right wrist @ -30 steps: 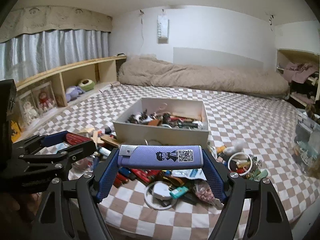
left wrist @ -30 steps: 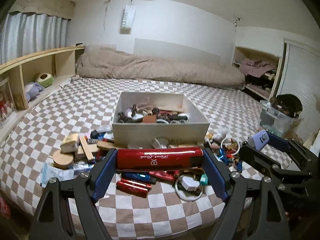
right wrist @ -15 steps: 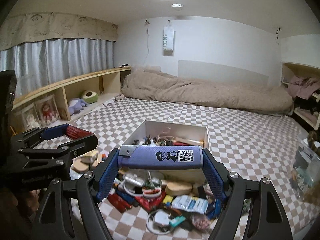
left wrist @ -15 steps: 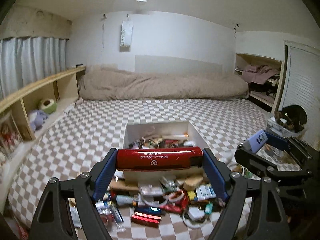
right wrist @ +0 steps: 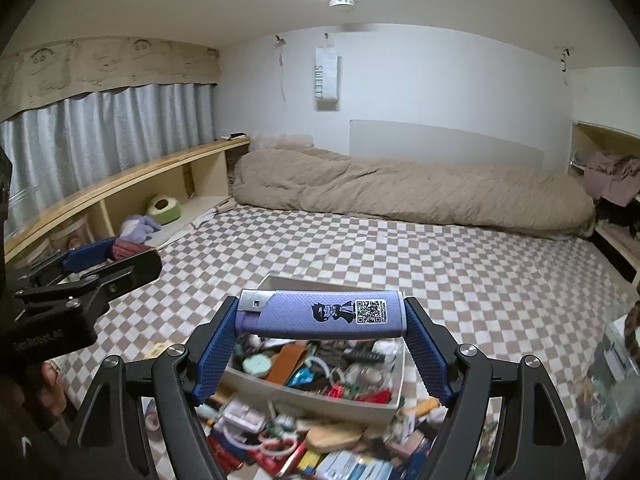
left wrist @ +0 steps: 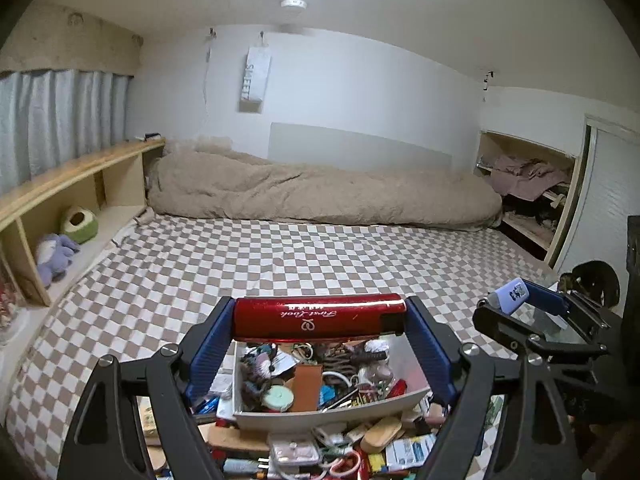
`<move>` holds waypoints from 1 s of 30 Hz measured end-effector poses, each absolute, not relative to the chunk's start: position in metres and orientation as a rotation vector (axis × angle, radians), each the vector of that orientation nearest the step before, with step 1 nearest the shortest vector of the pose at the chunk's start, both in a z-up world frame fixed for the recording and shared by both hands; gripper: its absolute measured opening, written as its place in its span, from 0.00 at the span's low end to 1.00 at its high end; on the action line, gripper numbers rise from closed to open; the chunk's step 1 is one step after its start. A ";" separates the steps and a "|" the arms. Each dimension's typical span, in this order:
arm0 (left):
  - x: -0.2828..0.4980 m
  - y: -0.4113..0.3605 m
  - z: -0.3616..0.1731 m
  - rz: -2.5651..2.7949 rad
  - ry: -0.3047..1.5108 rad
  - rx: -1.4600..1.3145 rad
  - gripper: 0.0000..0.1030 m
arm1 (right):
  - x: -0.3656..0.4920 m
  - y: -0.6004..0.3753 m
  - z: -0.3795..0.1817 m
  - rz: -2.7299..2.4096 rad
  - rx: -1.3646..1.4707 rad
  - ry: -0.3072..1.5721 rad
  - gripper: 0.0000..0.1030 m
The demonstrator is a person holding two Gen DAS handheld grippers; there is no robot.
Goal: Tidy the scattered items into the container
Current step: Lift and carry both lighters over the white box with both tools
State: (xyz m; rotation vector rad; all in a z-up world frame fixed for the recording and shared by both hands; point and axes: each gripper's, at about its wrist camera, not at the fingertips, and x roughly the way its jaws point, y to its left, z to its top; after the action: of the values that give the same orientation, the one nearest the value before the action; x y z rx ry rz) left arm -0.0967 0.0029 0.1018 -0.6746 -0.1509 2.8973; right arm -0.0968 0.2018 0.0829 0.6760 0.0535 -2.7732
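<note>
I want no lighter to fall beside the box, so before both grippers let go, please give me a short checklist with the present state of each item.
1. Left gripper grips the red lighter end to end: ok.
2. Right gripper grips the purple lighter end to end: ok.
3. Red lighter above the open box: seems so, the box shows just below it; true height cannot tell.
4. Purple lighter above the box: seems so; cannot tell for sure.
5. Room in the box: already well filled; ok, but it may bounce.
6. The two grippers are apart from each other: ok.
</note>
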 end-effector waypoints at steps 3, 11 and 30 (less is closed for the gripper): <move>-0.121 0.002 0.097 2.895 -0.157 -0.696 0.81 | -0.117 0.206 0.082 -2.771 0.689 0.030 0.77; -0.182 0.001 0.072 2.895 -0.142 -0.783 0.81 | -0.168 0.200 0.066 -2.762 0.754 0.002 0.77; -0.303 -0.011 0.019 2.820 -0.204 -1.090 0.81 | -0.286 0.189 0.004 -2.663 1.033 0.033 0.77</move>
State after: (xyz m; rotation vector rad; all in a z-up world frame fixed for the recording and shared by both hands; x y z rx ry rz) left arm -0.3029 -0.0108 0.0191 -1.0897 -0.2038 2.8200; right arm -0.2858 0.1885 0.0039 1.0329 0.0334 -2.6626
